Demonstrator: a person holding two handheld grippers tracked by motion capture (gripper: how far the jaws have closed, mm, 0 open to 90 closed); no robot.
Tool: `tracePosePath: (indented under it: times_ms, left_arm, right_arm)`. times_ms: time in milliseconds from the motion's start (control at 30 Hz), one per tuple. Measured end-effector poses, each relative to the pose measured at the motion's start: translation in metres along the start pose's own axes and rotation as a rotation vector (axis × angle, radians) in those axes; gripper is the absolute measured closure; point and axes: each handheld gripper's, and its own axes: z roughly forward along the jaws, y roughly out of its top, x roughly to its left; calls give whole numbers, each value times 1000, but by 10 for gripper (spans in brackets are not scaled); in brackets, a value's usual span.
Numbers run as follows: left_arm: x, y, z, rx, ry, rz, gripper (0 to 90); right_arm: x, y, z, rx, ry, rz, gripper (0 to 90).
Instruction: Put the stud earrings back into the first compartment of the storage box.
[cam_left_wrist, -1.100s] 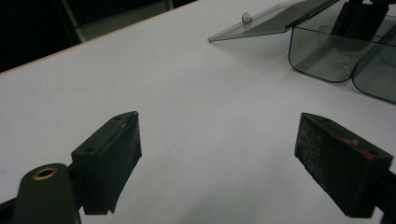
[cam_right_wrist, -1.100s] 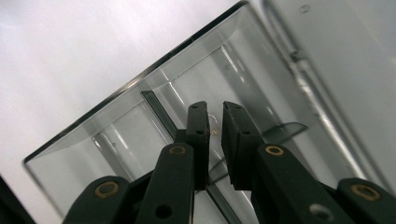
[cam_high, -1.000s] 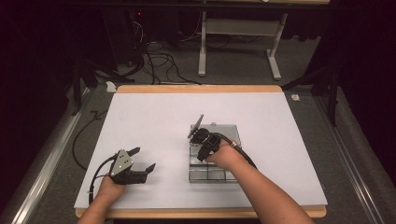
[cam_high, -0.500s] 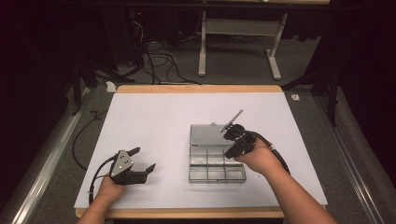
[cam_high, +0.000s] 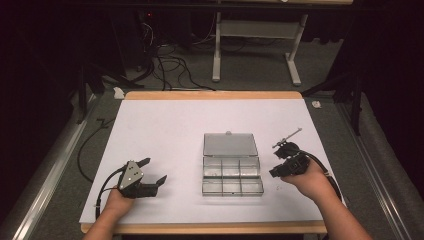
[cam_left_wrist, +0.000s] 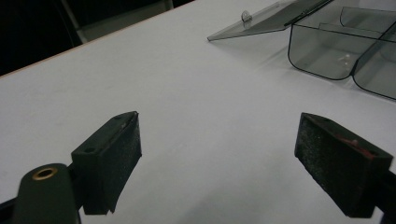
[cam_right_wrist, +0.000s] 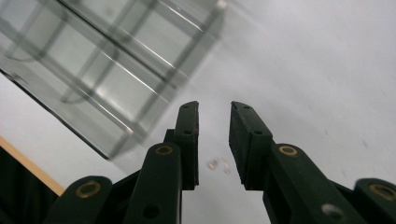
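No legible text, label, brand, number or sign appears on any surface in these views.
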Motion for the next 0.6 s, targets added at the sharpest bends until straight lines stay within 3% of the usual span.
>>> tracePosePath:
  times_ms: [100, 333, 567, 600]
  left_arm:
    - [0, 0, -1, -5, -1, -5, 150]
    - [0, 0, 0, 2, 1, -1, 150]
    - [0, 0, 0, 1, 3, 4, 150]
    - [-1, 0, 0, 2, 2, 5, 150]
  right_arm:
    - [-8, -11, 2, 10, -5, 29, 737]
    - [-17, -28, 9, 38, -21, 45, 733]
    - [-13, -34, 16, 65, -22, 38, 745]
    - [-10, -35, 17, 73, -26, 40, 787]
